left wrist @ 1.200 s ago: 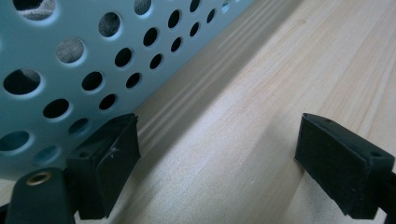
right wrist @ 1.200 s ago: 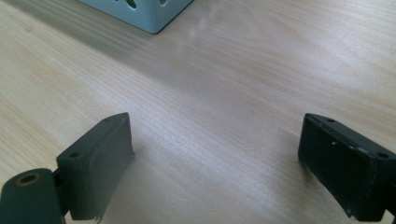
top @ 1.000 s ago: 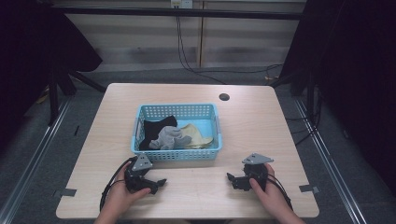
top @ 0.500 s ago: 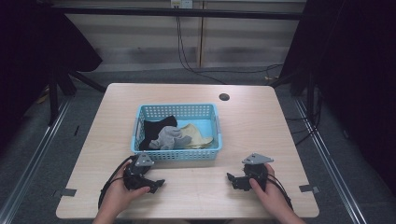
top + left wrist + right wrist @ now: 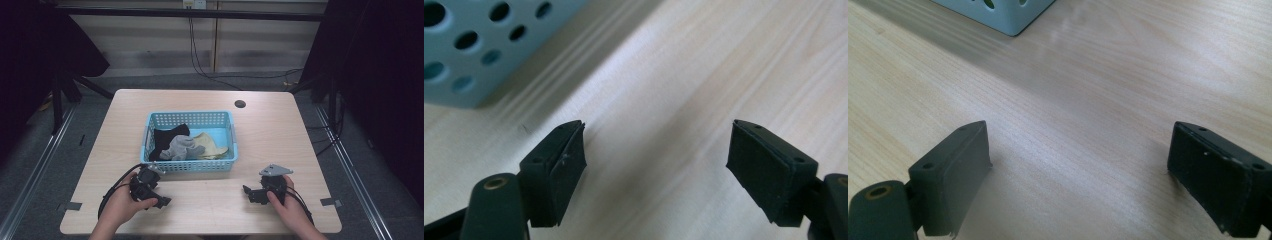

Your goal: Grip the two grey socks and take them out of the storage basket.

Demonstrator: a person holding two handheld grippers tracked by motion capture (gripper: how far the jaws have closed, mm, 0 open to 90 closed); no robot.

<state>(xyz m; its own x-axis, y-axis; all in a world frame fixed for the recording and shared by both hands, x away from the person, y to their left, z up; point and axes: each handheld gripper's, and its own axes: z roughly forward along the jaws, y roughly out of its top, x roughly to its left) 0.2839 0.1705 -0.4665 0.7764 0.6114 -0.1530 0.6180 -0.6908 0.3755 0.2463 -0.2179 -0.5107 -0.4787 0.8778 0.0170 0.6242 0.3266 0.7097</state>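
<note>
Both your left gripper and right gripper rest wide, empty, on the counter. Cloths lie in the basket; lift clear of its near wall before reaching in.

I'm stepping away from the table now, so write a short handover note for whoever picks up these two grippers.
Left gripper: open, empty, resting low on the table just in front of the basket's near left corner.
Right gripper: open, empty, on the table to the right of the basket.
Blue basket: mid-table, holding a black cloth, a grey cloth and a yellowish cloth, all bunched together.
Done: nothing taken out.
Left: all three cloths are in the basket, none gripped yet; the grey one lies on top, probably the easiest first pick.
</note>
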